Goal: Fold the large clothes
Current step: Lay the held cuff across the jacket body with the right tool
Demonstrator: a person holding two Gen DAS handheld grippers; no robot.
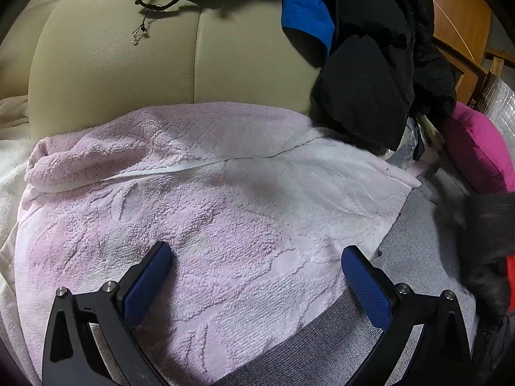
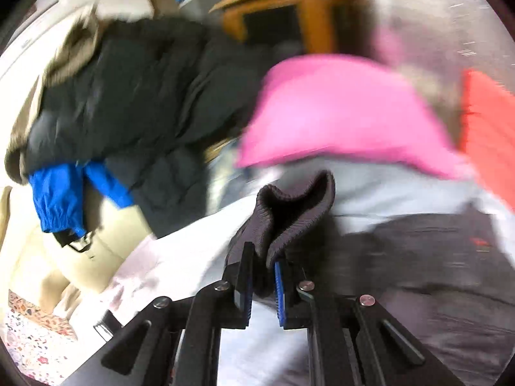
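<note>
The left gripper [image 1: 257, 267] hovers with its blue-padded fingers [image 1: 146, 284] spread wide and nothing between them, over a pale pink terry towel [image 1: 206, 212] spread flat. The towel's far edge lies against the beige leather sofa back [image 1: 128, 64]; its right edge runs diagonally, and beyond it grey knit fabric [image 1: 415, 238] is exposed toward the near right. The towel's middle is bare, open room.

At the far right a heap of black jacket [image 1: 370, 90] with a blue lining [image 1: 305, 16] overhangs the towel's far right corner, and a bright pink cushion [image 1: 482, 148] lies beside it.

The right gripper [image 2: 262, 267] has its fingers closed on the ribbed cuff [image 2: 296, 206] of a dark grey knit garment [image 2: 434, 251], the cuff edge standing up above the pads. This view is blurred. The garment's body trails to the right, over a light grey cloth [image 2: 370, 189]. The pink cushion [image 2: 338, 112] lies just beyond, the black jacket [image 2: 135, 96] far left.
</note>
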